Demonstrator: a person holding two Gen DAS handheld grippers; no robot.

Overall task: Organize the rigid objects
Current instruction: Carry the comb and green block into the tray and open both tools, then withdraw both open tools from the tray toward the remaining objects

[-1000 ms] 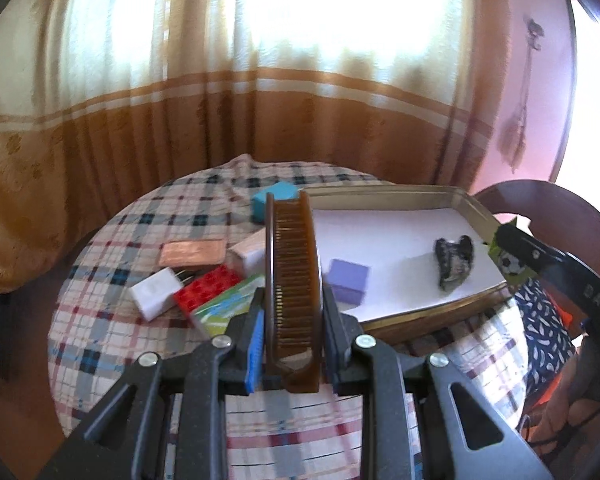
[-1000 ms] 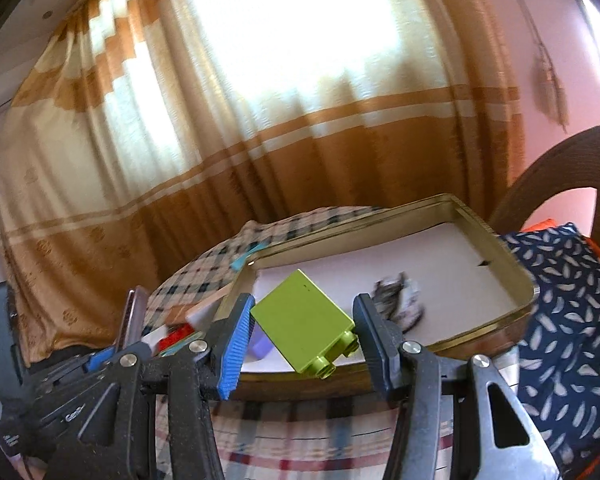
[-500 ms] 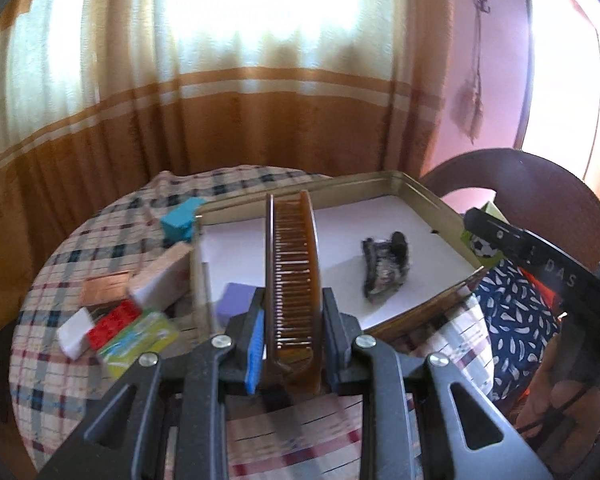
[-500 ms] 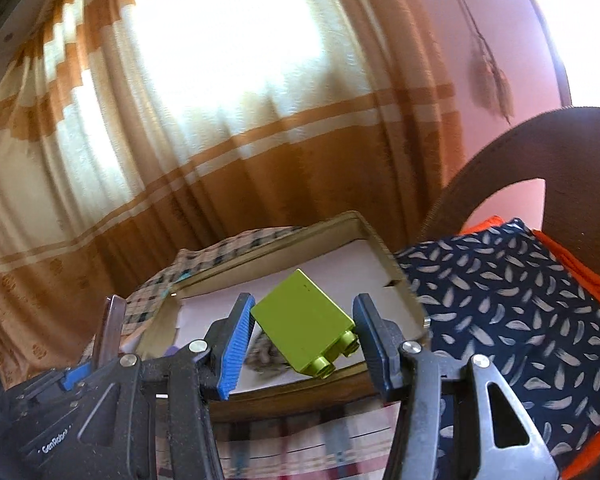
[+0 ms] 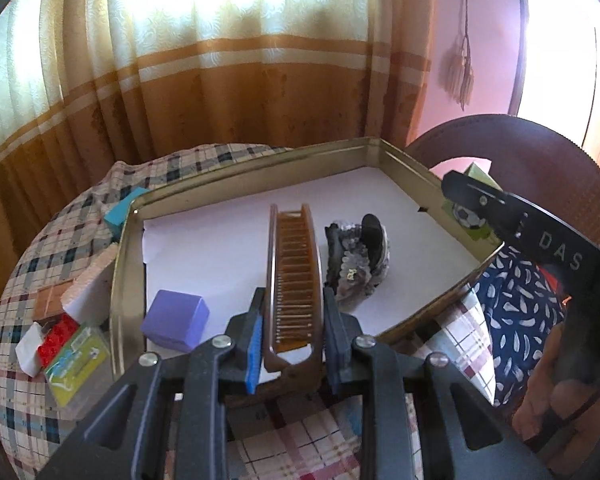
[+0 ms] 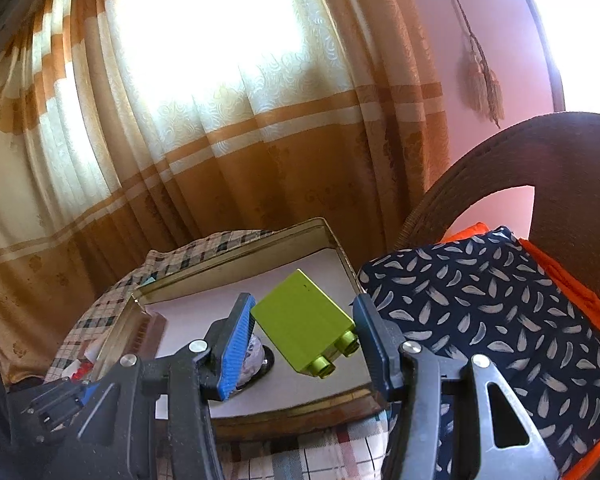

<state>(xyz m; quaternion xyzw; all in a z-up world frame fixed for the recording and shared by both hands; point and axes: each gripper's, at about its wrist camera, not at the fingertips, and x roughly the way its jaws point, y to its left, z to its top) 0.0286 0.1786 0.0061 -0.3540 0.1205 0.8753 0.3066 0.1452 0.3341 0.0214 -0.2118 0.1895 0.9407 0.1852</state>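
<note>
The left gripper (image 5: 293, 344) pinches a brown comb (image 5: 294, 280) by its near end. The comb's long axis runs toward 12 o'clock, over the white floor of the metal tray (image 5: 256, 164). A hair clip (image 5: 356, 264) lies at 1 o'clock from the comb, just beside it; a purple block (image 5: 175, 325) sits at 9 o'clock. The right gripper (image 6: 303, 336) clamps a green block (image 6: 302, 322), tilted, studs down, above the tray's (image 6: 236, 254) right corner. Both loads appear to hang over the tray; lowering seems the next move.
</note>
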